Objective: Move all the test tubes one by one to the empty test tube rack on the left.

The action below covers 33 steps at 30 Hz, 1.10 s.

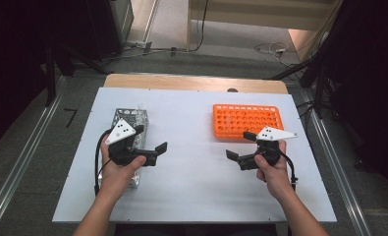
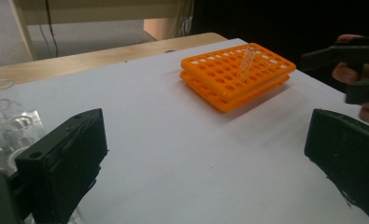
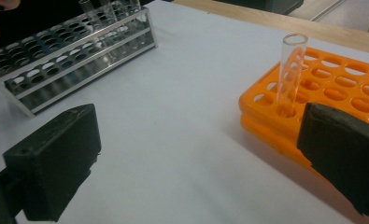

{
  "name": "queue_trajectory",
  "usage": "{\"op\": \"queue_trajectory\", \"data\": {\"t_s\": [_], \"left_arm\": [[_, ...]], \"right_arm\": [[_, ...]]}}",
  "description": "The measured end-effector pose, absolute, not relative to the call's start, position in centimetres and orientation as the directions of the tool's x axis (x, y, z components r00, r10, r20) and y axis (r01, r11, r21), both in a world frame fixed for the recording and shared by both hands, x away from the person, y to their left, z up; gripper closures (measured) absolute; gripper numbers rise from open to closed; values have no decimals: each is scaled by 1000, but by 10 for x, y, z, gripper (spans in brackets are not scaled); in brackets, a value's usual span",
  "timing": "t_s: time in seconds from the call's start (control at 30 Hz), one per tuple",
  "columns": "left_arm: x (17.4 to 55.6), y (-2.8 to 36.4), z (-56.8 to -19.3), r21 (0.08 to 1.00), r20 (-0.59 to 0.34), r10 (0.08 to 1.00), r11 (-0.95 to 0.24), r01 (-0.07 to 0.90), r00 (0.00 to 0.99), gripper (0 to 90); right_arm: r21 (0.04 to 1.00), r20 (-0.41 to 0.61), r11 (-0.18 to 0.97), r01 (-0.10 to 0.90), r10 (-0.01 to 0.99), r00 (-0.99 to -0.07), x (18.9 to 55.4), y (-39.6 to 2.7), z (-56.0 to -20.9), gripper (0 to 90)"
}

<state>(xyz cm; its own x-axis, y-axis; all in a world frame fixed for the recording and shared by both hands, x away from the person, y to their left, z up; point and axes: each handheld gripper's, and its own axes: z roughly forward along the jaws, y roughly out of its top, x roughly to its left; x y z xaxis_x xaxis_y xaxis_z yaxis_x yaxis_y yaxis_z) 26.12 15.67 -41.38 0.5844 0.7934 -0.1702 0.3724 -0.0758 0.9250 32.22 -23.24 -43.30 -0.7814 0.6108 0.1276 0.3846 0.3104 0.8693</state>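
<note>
High view, one item per line of sight: white table point(image 1: 191, 191), two hand-held grippers above it, neither touching any rack. Left gripper point(image 1: 150, 147) sat over the near end of a metal rack point(image 1: 130, 115), jaws spread wide with nothing between them; the rack ran away from that gripper toward the far edge of the table. Right gripper point(image 1: 243, 147) hung just short of the near edge of an orange rack point(image 1: 245, 119), jaws likewise spread and empty, pointing toward the left gripper across bare table. Left gripper view: both black jaws stood far apart at the lower corners; beyond and between them lay the orange rack point(image 2: 236, 77) with one clear tube point(image 2: 247, 60) leaning in a hole; glass tubes point(image 2: 7, 116) stood just beside the left-hand jaw; the right gripper point(image 2: 355, 70) showed farther off, past the right-hand jaw. Right gripper view: jaws again wide apart; the tube point(image 3: 289, 70) stood upright in a front hole of the orange rack point(image 3: 341, 79), just ahead of the right-hand jaw and untouched by it; the metal rack point(image 3: 74, 56) lay well ahead of the left-hand jaw, with several glass tubes at its far end.
</note>
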Motion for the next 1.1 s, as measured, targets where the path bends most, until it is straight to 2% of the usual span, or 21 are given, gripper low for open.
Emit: {"op": "queue_trajectory", "data": {"t_s": [0.17,0.2,0.3,0.4,0.63,0.9,1.1], "left_arm": [[258,151,-416,925,-176,780,-77,372,600,0],[258,150,-416,925,-175,779,-80,371,603,0],[257,146,-416,924,-179,762,-88,373,623,0],[256,143,-416,926,-180,750,-88,367,636,0],[255,141,-417,926,-177,745,-96,366,644,0],[255,142,-417,923,-184,744,-94,373,643,0],[256,142,-418,922,-184,742,-97,376,644,0]], "right_arm": [[862,114,310,400,650,-751,339,-226,-437,49],[859,110,311,406,663,-741,343,-224,-438,77],[849,123,296,438,695,-708,354,-222,-444,242],[840,122,293,456,717,-686,362,-219,-448,353],[824,104,300,480,754,-649,378,-211,-454,499],[817,78,311,486,775,-627,389,-205,-463,602],[819,54,320,477,784,-618,393,-203,-468,630]]}}
